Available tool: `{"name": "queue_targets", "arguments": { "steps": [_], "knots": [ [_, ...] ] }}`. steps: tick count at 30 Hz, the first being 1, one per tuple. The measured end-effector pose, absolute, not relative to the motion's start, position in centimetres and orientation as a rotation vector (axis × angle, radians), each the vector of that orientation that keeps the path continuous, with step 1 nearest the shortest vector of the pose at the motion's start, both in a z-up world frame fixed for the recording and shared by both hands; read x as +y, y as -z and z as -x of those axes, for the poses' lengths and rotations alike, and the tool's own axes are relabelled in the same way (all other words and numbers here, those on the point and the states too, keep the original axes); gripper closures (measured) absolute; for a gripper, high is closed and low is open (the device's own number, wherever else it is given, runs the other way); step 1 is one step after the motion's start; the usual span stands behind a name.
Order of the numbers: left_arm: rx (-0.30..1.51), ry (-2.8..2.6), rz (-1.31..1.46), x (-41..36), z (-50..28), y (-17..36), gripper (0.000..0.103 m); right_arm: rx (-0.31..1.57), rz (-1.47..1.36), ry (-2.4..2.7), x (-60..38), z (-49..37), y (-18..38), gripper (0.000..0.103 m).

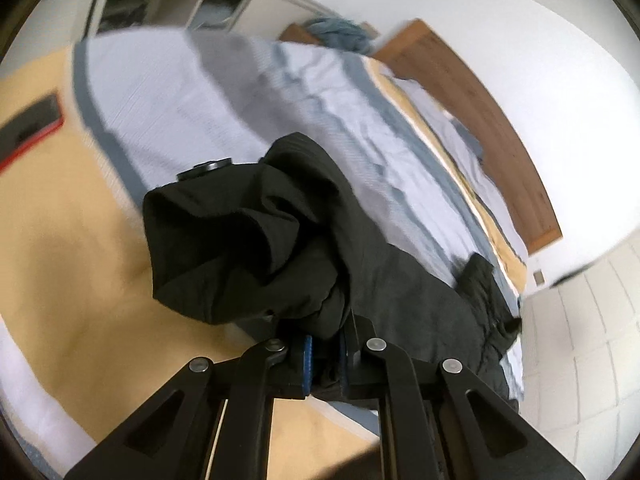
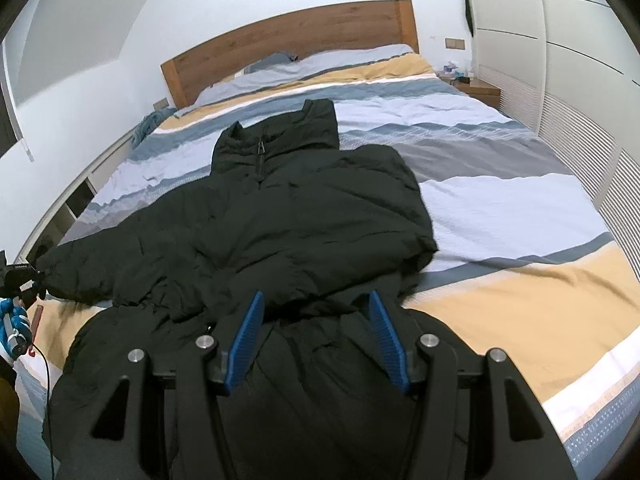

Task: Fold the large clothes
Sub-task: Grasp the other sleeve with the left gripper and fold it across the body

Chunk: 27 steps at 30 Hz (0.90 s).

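Observation:
A large black puffer jacket [image 2: 280, 224] lies front up on the striped bed [image 2: 500, 200], collar toward the headboard. Its right sleeve is folded across the chest. My right gripper [image 2: 316, 320] is open, its blue pads [image 2: 248, 332] spread just above the jacket's lower body. My left gripper [image 1: 324, 356] is shut on the bunched cuff of the jacket's left sleeve [image 1: 248, 240] and holds it lifted above the bed. In the right wrist view the left gripper [image 2: 20, 280] shows at the far left edge by the sleeve end.
A wooden headboard [image 2: 288, 40] and pillows [image 2: 320, 62] are at the far end. A white wardrobe [image 2: 560, 60] and bedside table [image 2: 478, 90] stand on the right. A blue-grey cloth [image 2: 146, 126] lies at the bed's left side.

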<state>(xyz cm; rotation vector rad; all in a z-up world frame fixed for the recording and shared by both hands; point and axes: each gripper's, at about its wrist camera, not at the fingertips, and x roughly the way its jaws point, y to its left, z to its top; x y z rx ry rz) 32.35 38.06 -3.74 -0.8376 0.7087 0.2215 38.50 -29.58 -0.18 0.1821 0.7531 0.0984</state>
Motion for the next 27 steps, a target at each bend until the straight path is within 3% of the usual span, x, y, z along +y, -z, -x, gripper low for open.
{"name": "queue_targets", "arguments": {
  "steps": [7,14,27],
  "knots": [
    [0.681,-0.126,0.675,30.1,-33.4,-2.6,0.095,0.71,-0.221,-0.087,-32.9,-35.5,-1.2,0.049],
    [0.706,-0.006,0.523,19.7,-35.7,-5.6,0.095,0.676,-0.272,-0.077,-36.7,-32.8,-1.3,0.049],
    [0.886,0.142,0.354,1.6,-40.0,0.0,0.095,0.706,-0.258,-0.042,-41.2,-30.2,1.7,0.049]
  ]
}}
